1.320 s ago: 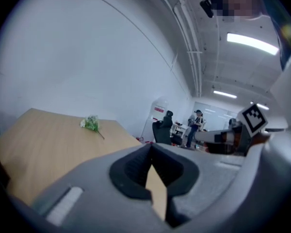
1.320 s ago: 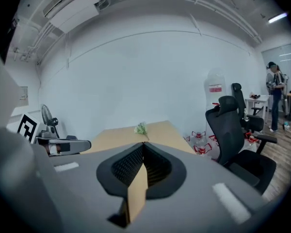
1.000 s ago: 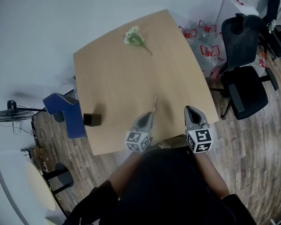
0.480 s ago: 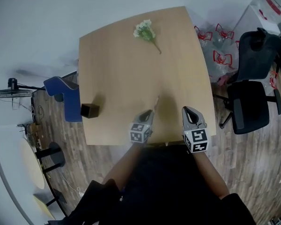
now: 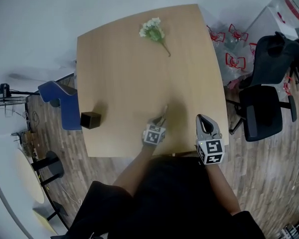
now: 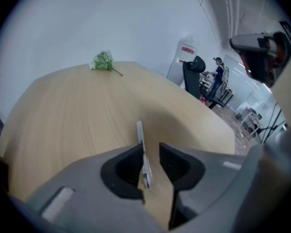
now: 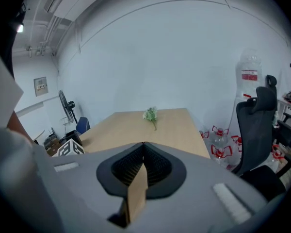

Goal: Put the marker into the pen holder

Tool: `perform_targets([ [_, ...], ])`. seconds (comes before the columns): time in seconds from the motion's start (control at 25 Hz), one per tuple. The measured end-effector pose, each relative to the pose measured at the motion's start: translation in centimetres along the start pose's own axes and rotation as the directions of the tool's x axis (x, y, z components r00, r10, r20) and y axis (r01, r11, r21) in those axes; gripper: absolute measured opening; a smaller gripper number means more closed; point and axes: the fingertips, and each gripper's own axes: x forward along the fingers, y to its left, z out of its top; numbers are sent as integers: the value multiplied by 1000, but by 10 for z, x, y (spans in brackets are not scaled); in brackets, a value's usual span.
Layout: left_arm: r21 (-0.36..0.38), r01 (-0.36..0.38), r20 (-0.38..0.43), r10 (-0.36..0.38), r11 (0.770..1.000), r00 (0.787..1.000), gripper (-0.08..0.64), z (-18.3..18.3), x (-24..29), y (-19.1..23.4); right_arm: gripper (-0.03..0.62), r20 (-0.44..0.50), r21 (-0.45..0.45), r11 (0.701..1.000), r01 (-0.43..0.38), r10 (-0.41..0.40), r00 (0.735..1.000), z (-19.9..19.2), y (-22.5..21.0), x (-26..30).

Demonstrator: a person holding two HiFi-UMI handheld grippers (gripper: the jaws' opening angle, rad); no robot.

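Our left claw [image 6: 149, 152] is spread, its jaws just opened, with the marker [image 6: 140, 135] between them on the surface [image 5: 124, 68], lower centre. Our right claw [image 7: 143, 147] is pressed together, empty. The pen holder [image 5: 90, 119] waits well apart at the left edge, so the delivery is not yet done.

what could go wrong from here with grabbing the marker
The left claw has just been opening and straddles the marker, which lies close to one jaw, not centred; closing could nudge or skew it.
The jaws sit near the marker's end, so it may tilt when lifted.
The pen holder stands at the edge of the table; a bump might tip it off.
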Motion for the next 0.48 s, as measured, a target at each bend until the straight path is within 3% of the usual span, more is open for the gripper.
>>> perform_targets([
  [0.16,-46,-26,-29,25,999,999,120,-1,21,16,3,-36,45,999,15,-13,999,-18,1,2],
  [0.48,18,-5,-102,6,1000,995,69,-4,39,15,3,-20,120,993,15,-12,1000,-17,8,0],
])
